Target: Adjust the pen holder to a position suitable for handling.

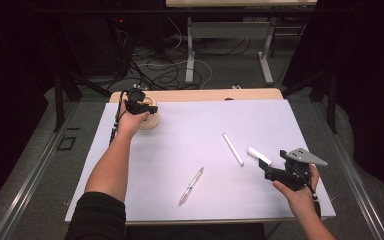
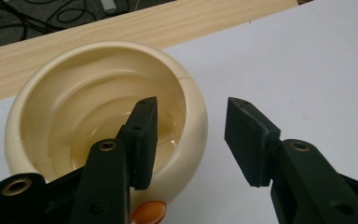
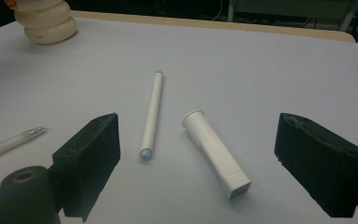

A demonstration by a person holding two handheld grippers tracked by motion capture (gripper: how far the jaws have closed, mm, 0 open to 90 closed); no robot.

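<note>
My left claw stood spread over the cream-coloured, ribbed plastic holder, a squat round cup with stepped rings down its inside and an orange patch low on its outer wall. One jaw hung inside the cup's mouth, the other outside its wall over the white table cover, so the rim lay between them with nothing clasped. Seen from above, that left claw sat at the far left corner of the cover, right upon the holder.

My right claw was released too, its jaws wide apart and empty. Between them, just ahead of the tips, lay a short, white plastic cap-like tube, flared at its far end and squared at the near one. Just to its left lay a slim white stick pen, pointing away from me. Farther left, near my left-hand jaw, lay a clear plastic ballpoint pen.
</note>
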